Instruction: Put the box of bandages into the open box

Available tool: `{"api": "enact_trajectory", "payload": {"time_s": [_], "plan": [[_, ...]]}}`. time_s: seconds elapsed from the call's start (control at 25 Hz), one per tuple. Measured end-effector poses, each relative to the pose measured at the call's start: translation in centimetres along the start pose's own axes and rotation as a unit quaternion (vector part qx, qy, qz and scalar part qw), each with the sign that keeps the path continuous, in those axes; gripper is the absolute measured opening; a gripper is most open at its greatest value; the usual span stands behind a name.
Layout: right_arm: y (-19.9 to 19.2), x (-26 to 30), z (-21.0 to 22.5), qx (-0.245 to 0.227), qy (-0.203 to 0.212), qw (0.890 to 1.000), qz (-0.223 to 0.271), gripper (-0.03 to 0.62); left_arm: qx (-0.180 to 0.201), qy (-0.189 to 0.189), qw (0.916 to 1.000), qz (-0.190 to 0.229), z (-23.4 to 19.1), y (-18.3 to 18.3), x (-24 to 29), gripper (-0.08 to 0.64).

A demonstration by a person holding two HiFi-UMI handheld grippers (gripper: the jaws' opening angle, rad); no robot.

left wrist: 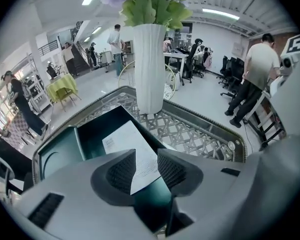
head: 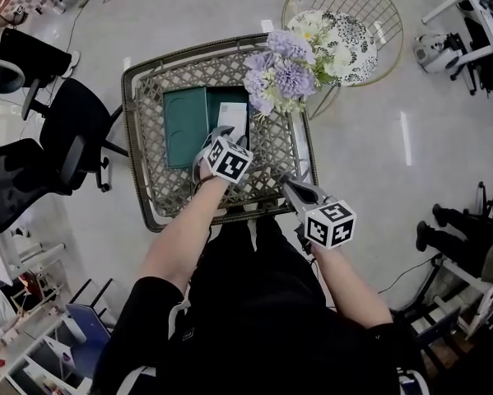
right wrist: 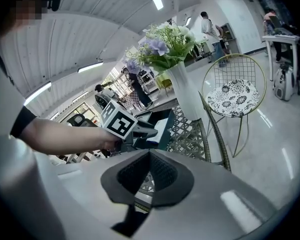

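Pale polished floor [head: 394, 188] spreads around a wicker lattice table [head: 160, 179] directly below you, with black office chairs [head: 40, 163] off to your left and a wire chair with a floral cushion [head: 345, 35] beyond the table's far right corner.

On the table lies the open box [head: 221, 95], dark green, with its lid [head: 184, 126] folded flat to the left. The box of bandages [head: 232, 115], white with fine print on its face, sits inside the open box's right half.

Your left gripper [head: 220, 132] points steeply down over the open box. Its own view shows the near end of the box of bandages filling the gap between the two ribbed pads [left wrist: 120, 173], so the claw is clenched on that end.

Your right gripper [head: 287, 181] sits at the table's near right corner, well apart from the open box. Its jaws are pressed together at the tips with nothing between them, and only lattice shows beneath.

A white ribbed vase [left wrist: 148, 69] stands on the lattice just beyond the open box's far right corner, carrying purple and white flowers [head: 279, 72].
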State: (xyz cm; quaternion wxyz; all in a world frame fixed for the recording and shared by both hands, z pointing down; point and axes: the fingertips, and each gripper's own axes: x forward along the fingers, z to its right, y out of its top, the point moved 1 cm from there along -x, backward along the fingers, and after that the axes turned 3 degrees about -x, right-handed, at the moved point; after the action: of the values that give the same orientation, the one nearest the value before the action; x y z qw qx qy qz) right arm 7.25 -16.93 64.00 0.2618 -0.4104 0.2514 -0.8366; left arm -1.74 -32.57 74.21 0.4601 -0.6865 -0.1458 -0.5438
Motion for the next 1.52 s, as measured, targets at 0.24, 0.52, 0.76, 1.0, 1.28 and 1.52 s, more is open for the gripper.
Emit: {"api": "enact_trajectory", "payload": {"time_s": [0.24,0.52,0.76,1.0,1.28,1.52], "plan": [[0.4,0.4,-0.1,0.000,0.003,1.000,0.002,0.009,-0.026,0.029,0.9990,0.019,-2.6,0.6,-0.9,0.135],[2.8,0.6,-1.4,-0.027,0.025,0.999,0.019,0.008,-0.066,0.036,0.9927,0.095,-2.4,2.0,-6.1,0.130],[5.6,0.6,-3.0,-0.063,0.058,0.996,0.036,0.009,-0.144,0.060,0.9765,0.150,-3.1,1.4,-11.8,0.111],[8.6,0.6,-5.1,-0.109,0.096,0.987,0.062,0.008,-0.189,0.096,0.9574,0.196,-3.6,1.1,-18.3,0.089],[11.8,-0.4,-6.8,-0.144,0.122,0.977,0.098,0.008,-0.217,0.127,0.9374,0.241,-4.5,0.8,-24.0,0.077],[15.2,-1.7,-9.1,-0.171,0.132,0.966,0.141,0.008,-0.223,0.150,0.9200,0.286,-6.1,1.3,-28.7,0.066]]}}
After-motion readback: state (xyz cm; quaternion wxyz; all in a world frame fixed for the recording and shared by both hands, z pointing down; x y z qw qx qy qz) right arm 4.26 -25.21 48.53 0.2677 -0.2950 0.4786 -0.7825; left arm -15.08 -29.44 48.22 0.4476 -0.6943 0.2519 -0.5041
